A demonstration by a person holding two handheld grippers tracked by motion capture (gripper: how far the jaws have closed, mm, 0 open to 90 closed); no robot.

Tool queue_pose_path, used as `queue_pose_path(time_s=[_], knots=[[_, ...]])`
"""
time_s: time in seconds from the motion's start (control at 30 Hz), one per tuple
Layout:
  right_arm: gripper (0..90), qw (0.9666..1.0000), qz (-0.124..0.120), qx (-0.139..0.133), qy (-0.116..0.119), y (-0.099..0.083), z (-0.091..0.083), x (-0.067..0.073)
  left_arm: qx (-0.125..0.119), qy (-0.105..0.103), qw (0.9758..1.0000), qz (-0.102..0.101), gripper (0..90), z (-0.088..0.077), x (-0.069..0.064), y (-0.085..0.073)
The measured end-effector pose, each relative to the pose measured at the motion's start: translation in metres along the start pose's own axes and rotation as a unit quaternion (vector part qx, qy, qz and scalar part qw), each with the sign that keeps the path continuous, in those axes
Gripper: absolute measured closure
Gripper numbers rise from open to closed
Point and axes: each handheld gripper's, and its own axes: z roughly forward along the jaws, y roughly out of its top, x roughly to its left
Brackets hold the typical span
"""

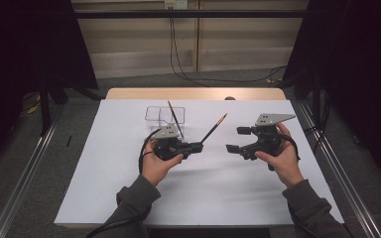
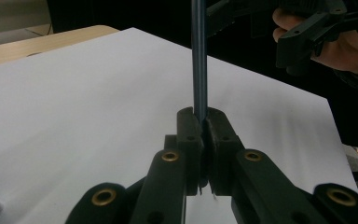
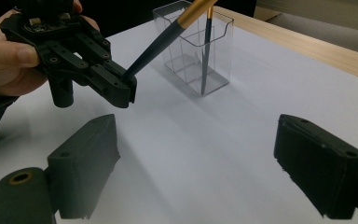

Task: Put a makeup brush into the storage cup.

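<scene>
My left gripper point(image 1: 198, 145) point(image 2: 204, 116) point(image 3: 128, 84) is shut on the lower end of a dark blue pencil point(image 1: 212, 130) point(image 2: 199, 60) point(image 3: 161, 42) with a gold upper part, which slants up and to the right over the white sheet point(image 1: 129, 188). A clear divided holder point(image 1: 155, 115) point(image 3: 221, 70) stands just behind the left hand, and a second dark pencil point(image 1: 174, 118) point(image 3: 206, 56) leans inside it. My right gripper point(image 1: 237, 139) point(image 3: 196, 123) hovers to the right, open, its jaws wide apart with nothing between them, pointing toward the left gripper.
The white sheet covers most of a wooden table point(image 1: 193, 93), whose bare strip shows at the far edge. Metal rails point(image 1: 30, 163) run along both sides on the floor. Cables point(image 1: 178, 64) hang beyond the table.
</scene>
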Motion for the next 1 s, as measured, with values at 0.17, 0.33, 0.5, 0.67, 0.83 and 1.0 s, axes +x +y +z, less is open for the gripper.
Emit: queue_pose_path(time_s=[0.17,0.33,0.5,0.67,0.83,1.0], knots=[[14.4,1.0000,-0.003,-0.003,0.002,0.003,0.001,0.000,0.004,-0.002,1.0000,0.005,85.7,0.002,0.000,0.000],[15.0,1.0000,-0.002,-0.004,0.000,0.005,0.002,0.000,0.001,-0.002,1.0000,0.003,85.7,0.004,-0.001,0.000],[15.5,1.0000,-0.004,-0.004,0.003,0.008,0.003,0.001,0.000,-0.007,1.0000,0.004,85.6,0.005,-0.002,0.001],[17.0,0.9999,-0.006,-0.007,0.007,0.012,0.004,0.003,0.005,-0.009,0.9999,0.006,85.7,0.008,-0.003,0.001],[18.6,0.9999,-0.009,-0.007,0.008,0.015,0.007,0.005,0.004,-0.010,0.9999,0.008,85.7,0.009,-0.004,0.001],[20.8,0.9999,-0.009,-0.006,0.011,0.016,0.009,0.005,0.004,-0.012,0.9999,0.005,85.6,0.010,-0.005,0.001]])
